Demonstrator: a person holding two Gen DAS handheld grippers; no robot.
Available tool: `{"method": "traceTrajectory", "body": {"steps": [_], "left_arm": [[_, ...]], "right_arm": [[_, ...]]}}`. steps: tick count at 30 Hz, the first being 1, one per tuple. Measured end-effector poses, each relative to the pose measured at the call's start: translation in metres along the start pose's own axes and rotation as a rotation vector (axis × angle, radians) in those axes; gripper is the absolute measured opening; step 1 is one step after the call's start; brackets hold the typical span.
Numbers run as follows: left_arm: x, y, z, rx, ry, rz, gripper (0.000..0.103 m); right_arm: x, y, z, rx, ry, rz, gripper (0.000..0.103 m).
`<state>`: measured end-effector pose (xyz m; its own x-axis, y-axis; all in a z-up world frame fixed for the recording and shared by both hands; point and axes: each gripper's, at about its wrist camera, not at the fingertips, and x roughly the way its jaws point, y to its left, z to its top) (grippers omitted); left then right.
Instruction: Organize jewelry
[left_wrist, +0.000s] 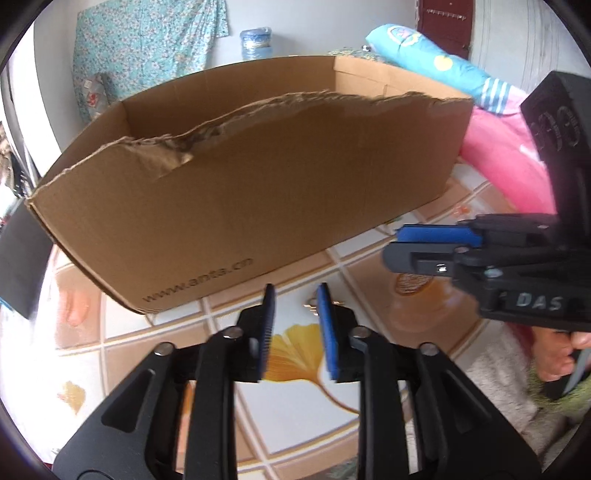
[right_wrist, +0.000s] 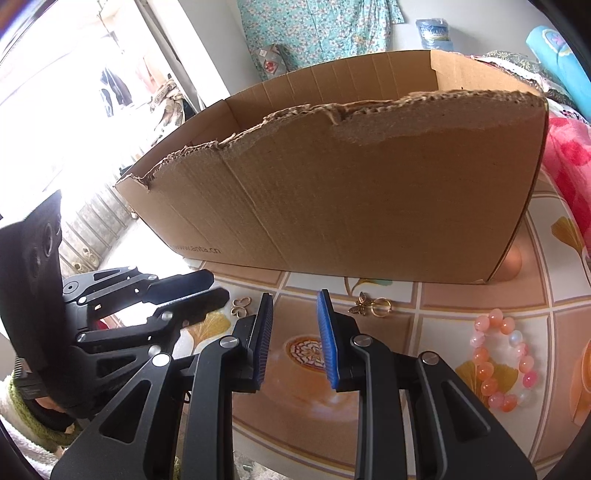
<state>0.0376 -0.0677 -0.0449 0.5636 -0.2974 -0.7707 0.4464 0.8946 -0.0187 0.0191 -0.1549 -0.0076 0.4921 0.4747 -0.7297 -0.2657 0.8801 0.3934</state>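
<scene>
Blue-padded left hand-held gripper (left_wrist: 295, 328) and right hand-held gripper (right_wrist: 295, 332), both parted and empty, over patterned counter (right_wrist: 406, 369). Just beyond: bead bracelet (right_wrist: 498, 362), butterfly ring (right_wrist: 371, 306), gold clasp (right_wrist: 241, 306). Best pinched singly, then lifted over torn cardboard box (right_wrist: 351, 192). Box interior hidden.

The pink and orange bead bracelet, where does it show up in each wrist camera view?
Left wrist view: not visible.
Right wrist view: pink and orange bead bracelet lies lower right on the patterned tablecloth.
Shared landmark: torn brown cardboard box, printed with a web address.
</scene>
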Motion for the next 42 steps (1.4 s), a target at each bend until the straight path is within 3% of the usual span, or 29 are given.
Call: {"method": "traceTrajectory", "body": {"steps": [5, 10, 14, 24, 27, 35, 39, 40, 42], "left_arm": [[0.01, -0.018, 0.001, 0.054, 0.034, 0.02, 0.031], [0.009, -0.016, 0.002, 0.044, 0.039, 0.015, 0.031], [0.008, -0.006, 0.002, 0.044, 0.049, -0.002, 0.019], [0.005, 0.0, -0.001, 0.033, 0.051, -0.021, 0.018], [0.004, 0.002, -0.001, 0.03, 0.05, -0.03, 0.01], [-0.009, 0.008, -0.006, 0.013, 0.03, -0.045, 0.011], [-0.013, 0.009, -0.008, 0.017, 0.026, -0.014, 0.012], [-0.014, 0.012, -0.01, 0.005, 0.029, -0.007, 0.014], [-0.016, 0.02, -0.013, -0.023, 0.028, 0.014, 0.025]], "right_arm": [[-0.002, -0.002, -0.002, 0.008, -0.007, 0.001, 0.025], [-0.006, -0.003, -0.004, 0.016, -0.019, 0.0, 0.025], [-0.006, -0.003, -0.004, 0.025, -0.026, 0.001, 0.025], [-0.01, -0.004, -0.007, 0.031, -0.035, -0.002, 0.025], [-0.011, -0.005, -0.008, 0.03, -0.034, -0.003, 0.025], [-0.011, -0.002, -0.006, 0.026, -0.031, -0.003, 0.025], [-0.007, 0.005, -0.005, 0.005, -0.009, 0.019, 0.025], [-0.006, 0.009, -0.005, -0.006, -0.003, 0.022, 0.025], [-0.001, 0.018, -0.006, -0.039, 0.013, 0.032, 0.026]]}}
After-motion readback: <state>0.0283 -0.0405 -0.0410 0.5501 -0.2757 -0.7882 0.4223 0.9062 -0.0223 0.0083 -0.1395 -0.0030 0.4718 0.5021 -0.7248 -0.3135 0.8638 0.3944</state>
